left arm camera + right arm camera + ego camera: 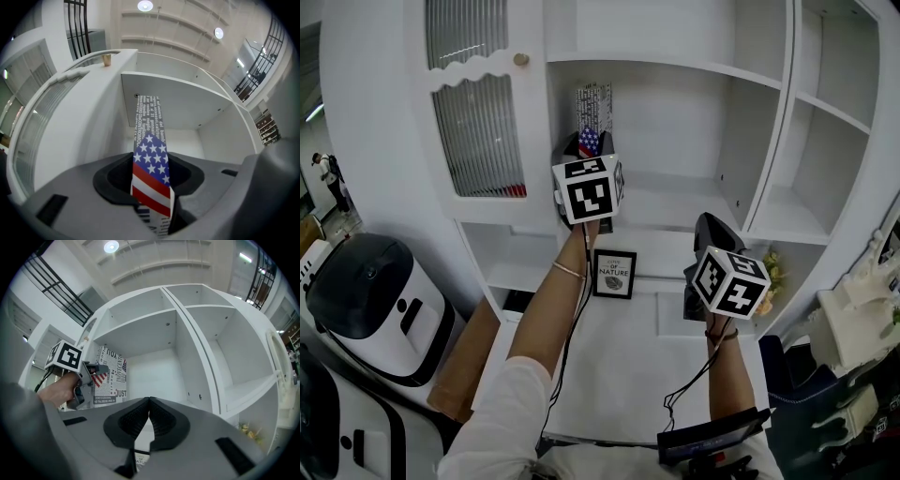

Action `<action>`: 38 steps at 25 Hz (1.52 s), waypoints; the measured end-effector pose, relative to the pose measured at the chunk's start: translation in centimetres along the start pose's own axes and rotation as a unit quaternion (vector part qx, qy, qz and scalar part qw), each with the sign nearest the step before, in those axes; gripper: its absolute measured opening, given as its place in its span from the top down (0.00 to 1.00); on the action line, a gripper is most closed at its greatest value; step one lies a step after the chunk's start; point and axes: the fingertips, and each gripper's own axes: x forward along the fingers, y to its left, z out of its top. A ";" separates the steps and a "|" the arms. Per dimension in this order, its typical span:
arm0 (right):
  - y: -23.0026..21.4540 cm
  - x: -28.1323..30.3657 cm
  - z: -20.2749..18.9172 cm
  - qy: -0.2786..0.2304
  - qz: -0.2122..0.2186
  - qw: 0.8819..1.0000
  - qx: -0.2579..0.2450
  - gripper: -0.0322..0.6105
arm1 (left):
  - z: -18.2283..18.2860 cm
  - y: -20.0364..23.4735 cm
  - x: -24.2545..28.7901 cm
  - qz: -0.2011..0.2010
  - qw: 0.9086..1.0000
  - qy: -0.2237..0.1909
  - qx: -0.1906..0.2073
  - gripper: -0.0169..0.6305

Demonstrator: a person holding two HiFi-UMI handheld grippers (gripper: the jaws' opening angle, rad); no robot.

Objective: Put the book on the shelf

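Placing step, looks nearly done. The white shelf unit (666, 66) has smooth painted boards, with a ribbed-glass door (478, 131) at 9 o'clock of the open bay. The book (149, 140) is thin and upright with a glossy flag-and-newsprint cover. It stands in that bay near the left wall; can't tell if its foot rests on the board. The left gripper (151, 185) clamps the spine, jaws fairly wide. The right gripper (149, 401), at 4 o'clock of the left, has its ridged pads together and is empty. Next, probably: seat the book, release, back straight out without tipping it. A small black frame (615, 274) sits at 6 o'clock below.

A framed picture (614, 274) stands upright, yellow flowers (774, 268) well apart to its right.
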 end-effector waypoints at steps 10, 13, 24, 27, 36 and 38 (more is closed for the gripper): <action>0.2 -1.3 -0.2 0.000 0.001 1.000 0.003 0.92 | 0.0 0.1 -1.3 0.014 1.000 -0.012 -0.001 0.65; 0.2 -1.9 -0.1 -0.001 0.000 1.000 0.004 0.92 | -0.2 0.1 -1.8 0.019 1.000 -0.011 0.008 0.65; 0.9 -4.1 -0.2 -0.001 0.001 1.000 0.010 0.92 | 0.4 -0.2 -4.8 0.028 0.999 -0.013 0.026 0.65; 1.5 -4.7 -0.1 0.000 0.004 1.000 0.010 0.92 | 0.7 -0.1 -5.9 0.027 0.999 -0.014 0.029 0.65; 3.6 -7.2 -0.5 0.006 0.009 1.000 0.012 0.92 | 0.2 -1.1 -11.1 -0.009 0.999 -0.002 0.046 0.65; 4.3 -7.8 -0.8 0.011 0.009 1.000 0.010 0.92 | -0.1 -1.3 -12.5 -0.018 0.998 0.002 0.054 0.65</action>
